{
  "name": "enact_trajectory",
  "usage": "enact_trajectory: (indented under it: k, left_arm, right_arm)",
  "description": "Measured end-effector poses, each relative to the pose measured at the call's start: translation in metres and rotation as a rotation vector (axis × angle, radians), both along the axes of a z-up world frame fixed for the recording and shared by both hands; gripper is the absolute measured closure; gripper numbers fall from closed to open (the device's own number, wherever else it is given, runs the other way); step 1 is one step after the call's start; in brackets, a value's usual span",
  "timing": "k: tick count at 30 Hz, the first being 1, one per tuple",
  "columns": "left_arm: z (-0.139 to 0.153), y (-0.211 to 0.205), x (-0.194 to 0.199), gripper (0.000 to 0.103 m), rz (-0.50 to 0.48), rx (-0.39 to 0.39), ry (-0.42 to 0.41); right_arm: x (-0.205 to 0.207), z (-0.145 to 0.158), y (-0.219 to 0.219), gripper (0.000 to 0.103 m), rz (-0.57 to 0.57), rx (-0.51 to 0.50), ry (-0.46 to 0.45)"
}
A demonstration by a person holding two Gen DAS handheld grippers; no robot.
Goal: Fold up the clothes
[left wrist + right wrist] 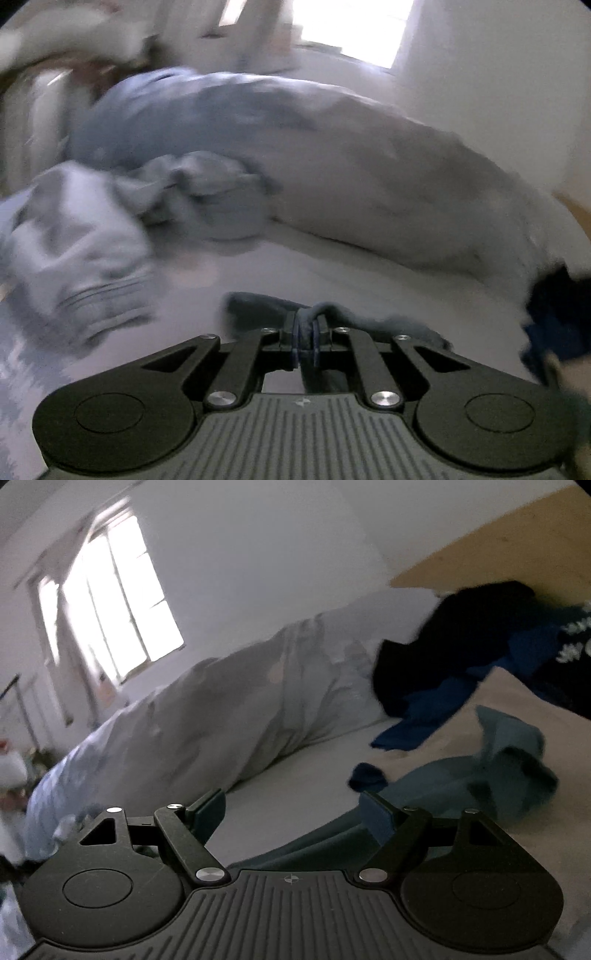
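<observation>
Grey-blue garment (332,314) is lying on the white bed sheet (295,269), one bunched fold pinched up off it. Left gripper (306,341) is clamping that fold, pads pressed tight on the cloth. In the right wrist view the same teal-grey garment (461,775) is spreading under and past the right gripper (295,808), whose fingers are standing wide apart with nothing between them. Rolled white duvet (221,709) is lying behind. Dark blue clothes (443,686) are heaped to the right; light grey clothes (74,229), blurred, are sitting left. Bright window (118,602) is showing beyond.
</observation>
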State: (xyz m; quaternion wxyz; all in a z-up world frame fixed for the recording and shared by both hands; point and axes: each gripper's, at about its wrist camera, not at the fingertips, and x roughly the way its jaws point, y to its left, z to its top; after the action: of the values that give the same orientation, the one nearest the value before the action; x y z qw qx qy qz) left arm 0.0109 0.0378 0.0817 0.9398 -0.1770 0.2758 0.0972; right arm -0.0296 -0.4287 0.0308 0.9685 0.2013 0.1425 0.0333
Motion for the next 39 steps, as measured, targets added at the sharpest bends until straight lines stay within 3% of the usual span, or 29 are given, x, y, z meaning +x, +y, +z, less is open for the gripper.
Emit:
enact_trajectory:
  k: [6,14,17,18,20,22,25,30,34,39]
  left_arm:
    - [-0.002,0.073,0.004,0.093,0.153,-0.076,0.035]
    - [0.013,0.124,0.04,0.093,0.287,-0.074,0.005]
    - [-0.001,0.116,0.055,0.089,0.242,-0.031,0.087]
    - [-0.009,0.111,0.056,0.076,0.231,-0.019,0.121]
    - [-0.023,0.102,0.049,0.063,0.212,-0.023,0.154]
    - [-0.038,0.098,0.033,0.032,0.204,-0.064,0.157]
    - [-0.054,0.099,0.005,0.008,0.211,-0.139,0.151]
    - [-0.062,0.09,-0.045,0.007,0.168,-0.222,0.146]
    - [-0.057,0.06,-0.078,0.006,0.063,-0.218,0.169]
    - [-0.057,-0.011,-0.13,0.006,-0.107,-0.188,0.231]
  right_arm:
    - [0.0,0.001,0.026,0.021,0.117,-0.083,0.011]
    - [-0.006,0.001,0.039,0.021,0.187,-0.129,0.033]
    - [-0.008,0.003,0.043,0.021,0.186,-0.13,0.035]
    - [-0.008,0.004,0.044,0.021,0.187,-0.127,0.036]
    - [-0.009,0.005,0.048,0.021,0.187,-0.122,0.04]
    - [-0.009,0.006,0.052,0.021,0.195,-0.127,0.04]
    - [-0.011,0.007,0.061,0.021,0.219,-0.14,0.034]
    - [-0.013,0.006,0.082,0.021,0.251,-0.205,0.04]
    - [-0.015,0.005,0.098,0.021,0.288,-0.224,0.032]
    - [-0.018,0.007,0.104,0.021,0.292,-0.193,0.019]
